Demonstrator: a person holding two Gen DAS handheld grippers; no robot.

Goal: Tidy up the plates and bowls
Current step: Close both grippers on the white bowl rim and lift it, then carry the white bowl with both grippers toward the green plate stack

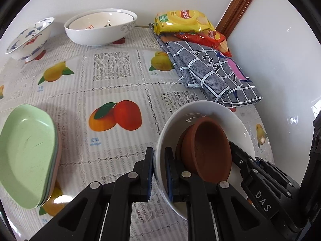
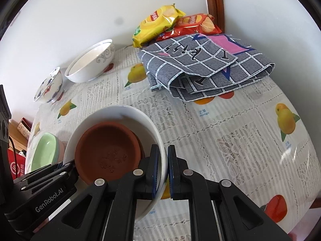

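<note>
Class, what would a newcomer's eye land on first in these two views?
A white bowl holding a brown dish, gripped at opposite rims by the left gripper and right gripper. Behind, a yellow snack bag by the wall; at left, green plates.

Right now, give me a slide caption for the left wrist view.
Left gripper and right gripper clamp opposite rims of a white bowl holding terracotta saucers, beside stacked green plates.
</note>
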